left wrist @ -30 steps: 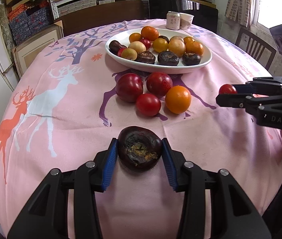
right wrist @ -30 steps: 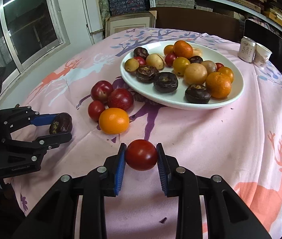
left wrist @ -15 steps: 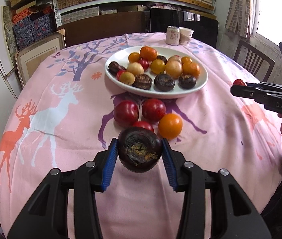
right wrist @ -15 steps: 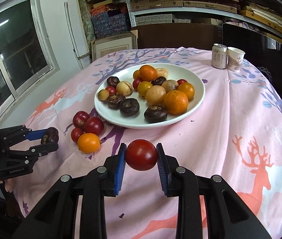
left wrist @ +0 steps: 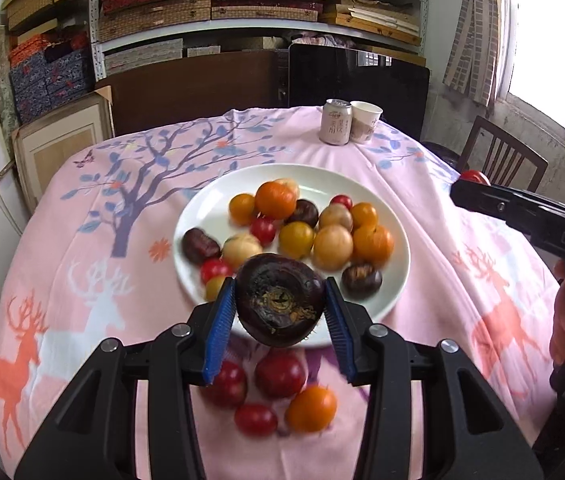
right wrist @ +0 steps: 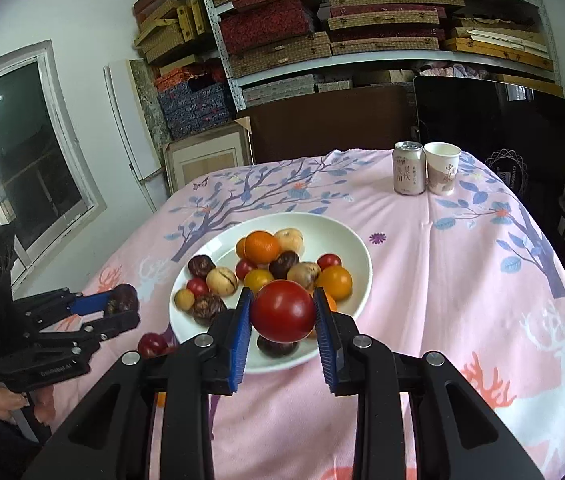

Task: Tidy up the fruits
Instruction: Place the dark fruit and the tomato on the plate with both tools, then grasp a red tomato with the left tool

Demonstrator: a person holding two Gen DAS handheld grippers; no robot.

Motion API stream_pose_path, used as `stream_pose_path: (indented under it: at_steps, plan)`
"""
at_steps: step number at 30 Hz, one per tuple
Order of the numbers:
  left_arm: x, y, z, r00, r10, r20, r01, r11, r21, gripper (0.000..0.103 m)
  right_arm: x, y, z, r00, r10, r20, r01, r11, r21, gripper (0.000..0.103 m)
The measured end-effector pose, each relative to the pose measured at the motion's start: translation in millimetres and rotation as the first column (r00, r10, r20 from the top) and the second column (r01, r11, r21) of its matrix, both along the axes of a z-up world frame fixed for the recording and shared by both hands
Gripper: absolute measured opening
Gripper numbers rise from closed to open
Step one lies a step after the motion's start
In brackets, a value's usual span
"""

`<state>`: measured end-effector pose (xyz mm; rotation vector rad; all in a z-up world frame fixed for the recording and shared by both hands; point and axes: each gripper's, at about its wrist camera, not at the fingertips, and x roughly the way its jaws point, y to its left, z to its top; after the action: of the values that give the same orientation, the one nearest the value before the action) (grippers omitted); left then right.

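My left gripper [left wrist: 280,314] is shut on a dark purple fruit [left wrist: 280,300] and holds it high above the near rim of the white plate [left wrist: 202,208]. My right gripper [right wrist: 282,320] is shut on a red tomato [right wrist: 282,310], also raised over the plate's near edge [right wrist: 354,248]. The plate holds several oranges, yellow, red and dark fruits. On the cloth below the left gripper lie two red fruits [left wrist: 280,374], a small tomato [left wrist: 256,420] and an orange [left wrist: 311,408]. The left gripper shows in the right wrist view [right wrist: 122,308].
A drink can [left wrist: 335,122] and a paper cup [left wrist: 365,120] stand at the table's far edge. A wooden chair [left wrist: 498,160] is at the right. Shelves with boxes fill the back wall. The round table has a pink deer-print cloth [left wrist: 82,280].
Both grippers have risen well above the table with their fruits and tilted forward, so the plate now lies under them and the loose fruits sit low in view.
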<state>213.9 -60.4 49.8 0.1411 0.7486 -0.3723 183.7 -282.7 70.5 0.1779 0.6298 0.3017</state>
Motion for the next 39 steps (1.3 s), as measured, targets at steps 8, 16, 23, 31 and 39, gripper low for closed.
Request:
stream_pose_path:
  at_steps: [8, 16, 23, 31, 39]
  plan:
    - [60, -26, -33, 0.997, 0.012, -0.08, -0.009, 0.999, 0.034, 0.043, 73, 35, -10, 0.999, 0.028, -0.024, -0.03, 0.997, -0.069, 0.032]
    - [68, -22, -44, 0.997, 0.029, -0.065, -0.028, 0.999, 0.02, 0.062, 101, 45, -41, 0.997, 0.031, -0.064, -0.035, 0.998, -0.06, 0.05]
    - [6, -2, -29, 1.0, -0.017, 0.024, 0.017, 0.999, 0.031, 0.076, 65, 18, -44, 0.997, 0.015, -0.076, -0.015, 1.0, 0.009, 0.059]
    - [-56, 41, -55, 1.0, 0.011, -0.01, -0.011, 0.996, 0.094, 0.076, 25, 4, -66, 0.995, -0.018, -0.1, 0.021, 1.0, 0.024, 0.069]
    - [-61, 48, -75, 0.997, 0.04, -0.066, -0.031, 0.991, 0.129, 0.06, 7, 2, -72, 0.997, -0.03, -0.073, 0.031, 0.999, 0.012, 0.072]
